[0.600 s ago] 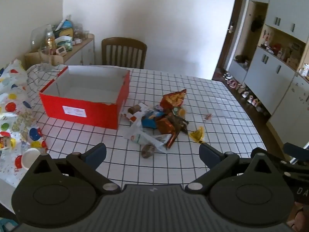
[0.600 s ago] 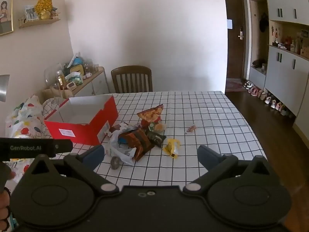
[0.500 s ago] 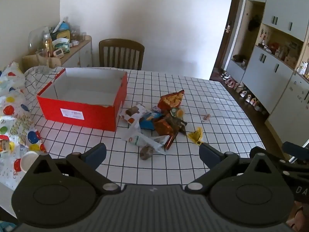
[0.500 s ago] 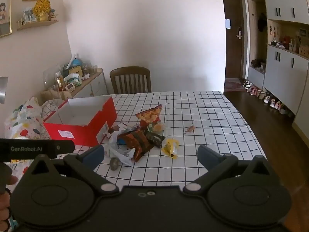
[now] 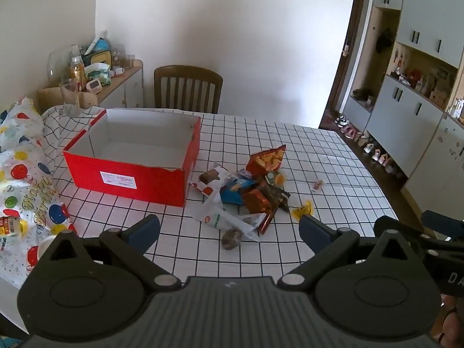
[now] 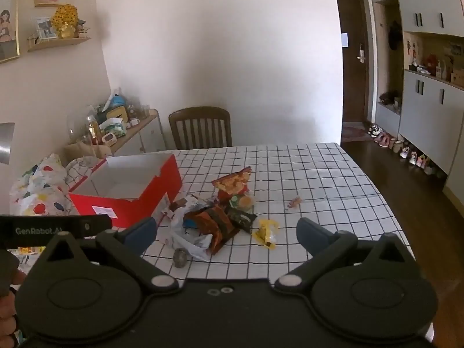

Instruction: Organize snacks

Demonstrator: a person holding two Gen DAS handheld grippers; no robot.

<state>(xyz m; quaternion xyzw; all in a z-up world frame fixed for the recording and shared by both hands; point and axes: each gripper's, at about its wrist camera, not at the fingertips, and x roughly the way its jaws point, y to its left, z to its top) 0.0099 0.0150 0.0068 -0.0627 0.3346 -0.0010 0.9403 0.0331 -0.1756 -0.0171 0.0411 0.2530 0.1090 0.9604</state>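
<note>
Both tools are drawing slightly nearer the counter than a moment ago, the left tool and right tool hovering apart and empty. The snack pile is lying just beside the empty red box; nothing is blocking the approach, though the yellow packet is sitting apart.

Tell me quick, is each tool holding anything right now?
Left tool: open, holding nothing.
Right tool: open, holding nothing.
</note>
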